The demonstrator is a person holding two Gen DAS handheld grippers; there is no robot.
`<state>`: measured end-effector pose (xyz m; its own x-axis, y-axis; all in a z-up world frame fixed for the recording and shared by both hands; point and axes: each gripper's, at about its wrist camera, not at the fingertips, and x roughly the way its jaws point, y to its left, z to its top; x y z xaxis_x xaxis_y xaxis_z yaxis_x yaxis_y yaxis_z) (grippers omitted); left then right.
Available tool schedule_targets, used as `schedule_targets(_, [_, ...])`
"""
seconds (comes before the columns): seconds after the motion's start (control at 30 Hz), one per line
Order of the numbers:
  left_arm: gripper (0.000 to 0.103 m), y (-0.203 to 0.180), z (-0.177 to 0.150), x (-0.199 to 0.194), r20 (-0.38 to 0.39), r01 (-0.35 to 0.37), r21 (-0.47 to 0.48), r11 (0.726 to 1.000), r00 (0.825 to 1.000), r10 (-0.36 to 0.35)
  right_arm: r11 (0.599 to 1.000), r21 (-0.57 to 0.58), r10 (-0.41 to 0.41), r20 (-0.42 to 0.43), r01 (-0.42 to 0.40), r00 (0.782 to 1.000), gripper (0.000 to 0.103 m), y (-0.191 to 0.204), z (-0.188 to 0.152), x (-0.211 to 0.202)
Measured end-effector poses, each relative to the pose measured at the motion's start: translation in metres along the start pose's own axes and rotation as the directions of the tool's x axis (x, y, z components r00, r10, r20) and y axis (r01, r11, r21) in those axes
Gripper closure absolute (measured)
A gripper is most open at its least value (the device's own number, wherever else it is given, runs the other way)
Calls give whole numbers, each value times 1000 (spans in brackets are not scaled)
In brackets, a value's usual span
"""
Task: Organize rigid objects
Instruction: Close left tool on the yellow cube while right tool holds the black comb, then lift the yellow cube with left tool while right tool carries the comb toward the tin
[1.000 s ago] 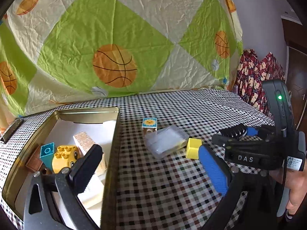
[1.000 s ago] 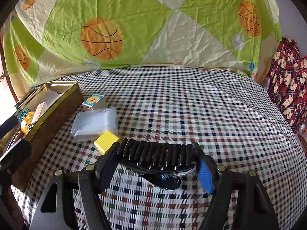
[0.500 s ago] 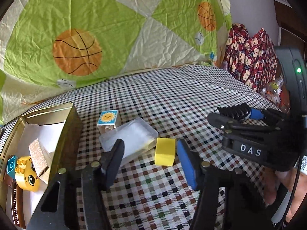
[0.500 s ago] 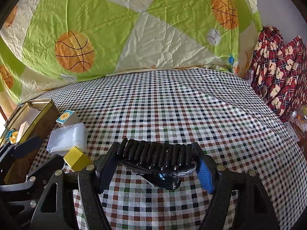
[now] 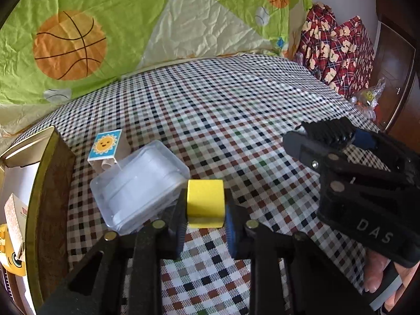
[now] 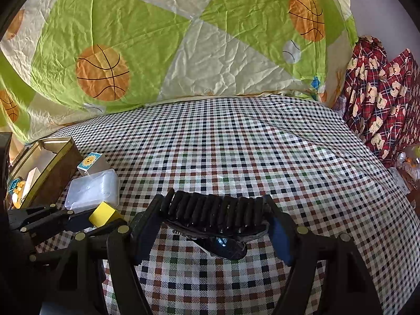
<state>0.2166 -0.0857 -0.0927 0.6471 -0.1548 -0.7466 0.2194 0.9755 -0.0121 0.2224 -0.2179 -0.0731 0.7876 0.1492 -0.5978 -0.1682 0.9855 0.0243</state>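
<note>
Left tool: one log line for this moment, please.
left tool: closing on yellow block | right tool: holding black comb | tin: left of block

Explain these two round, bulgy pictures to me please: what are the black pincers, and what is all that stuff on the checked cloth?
No robot here: a person holds a hand tool in each hand, and each tool has a two-finger claw with a wide-angle camera looking along the fingers. That lens causes the bulge.

The left tool's picture shows the left claw closing, with a yellow block between its fingers. Beside the block lie a clear plastic box and a small block with a sun picture. At the far left stands a gold tin with toys already inside. The other tool, marked DAS, shows at the right.

The right tool's picture shows the right claw gripping a black ribbed hair clip above the checked tablecloth. The left claw and yellow block appear at its lower left.
</note>
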Motion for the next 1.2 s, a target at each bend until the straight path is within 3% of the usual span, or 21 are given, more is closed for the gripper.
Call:
schedule_targets(0.2, [80, -7, -3, -17, 95, -35, 30, 999, 995, 32, 1000, 4, 1, 27, -1, 1000, 28, -1, -1, -5])
schedule_targets(0.57, [80, 4, -2, -34, 195, -54, -27, 998, 979, 59, 1000, -22, 8, 66, -7, 998, 28, 4, -1, -12])
schedule_targets(1.2, [80, 10, -13, -66, 363, -80, -85, 993, 926, 105, 999, -42, 32, 145, -26, 989, 28, 6, -5, -26])
